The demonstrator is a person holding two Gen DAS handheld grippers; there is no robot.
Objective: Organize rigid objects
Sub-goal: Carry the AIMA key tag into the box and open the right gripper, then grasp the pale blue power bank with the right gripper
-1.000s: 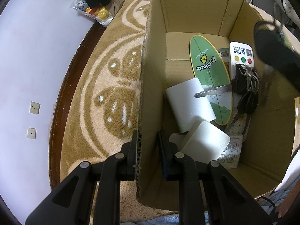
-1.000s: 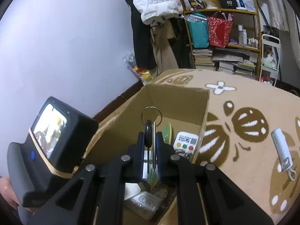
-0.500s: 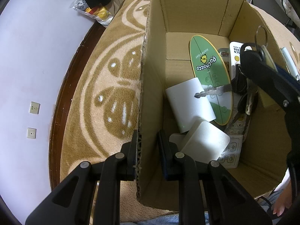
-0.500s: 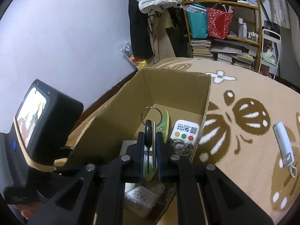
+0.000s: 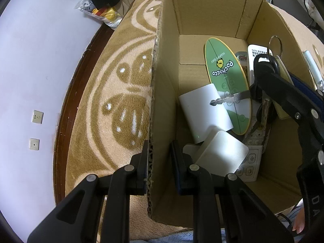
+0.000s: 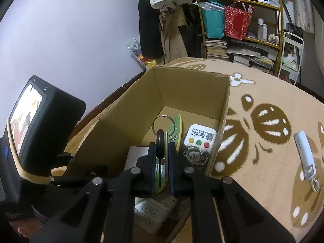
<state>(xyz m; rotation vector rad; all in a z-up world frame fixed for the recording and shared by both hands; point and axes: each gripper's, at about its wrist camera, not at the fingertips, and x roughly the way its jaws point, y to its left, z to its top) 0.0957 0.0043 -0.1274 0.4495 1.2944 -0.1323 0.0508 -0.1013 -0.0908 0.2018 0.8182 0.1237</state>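
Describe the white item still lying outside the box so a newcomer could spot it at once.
Start at the open cardboard box on the tan patterned rug. To its right lies a slim white stick-shaped device with a short loop at its near end, the only loose item on the rug.

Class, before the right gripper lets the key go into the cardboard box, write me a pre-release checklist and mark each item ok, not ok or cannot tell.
1. Right gripper shut on the key: ok; the black head sits between its pads, ring above.
2. Left gripper steadying the cardboard box: ok; its jaws clamp the near wall.
3. Key over the box opening, not the rug: ok.
4. Landing spot free: not ok; the green oval board, white cards and a bunch of keys already cover the floor below.
5. Key blade clear of the contents: cannot tell; the fingers hide it.
6. All items collected: not ok; a white stick-shaped device lies on the rug.
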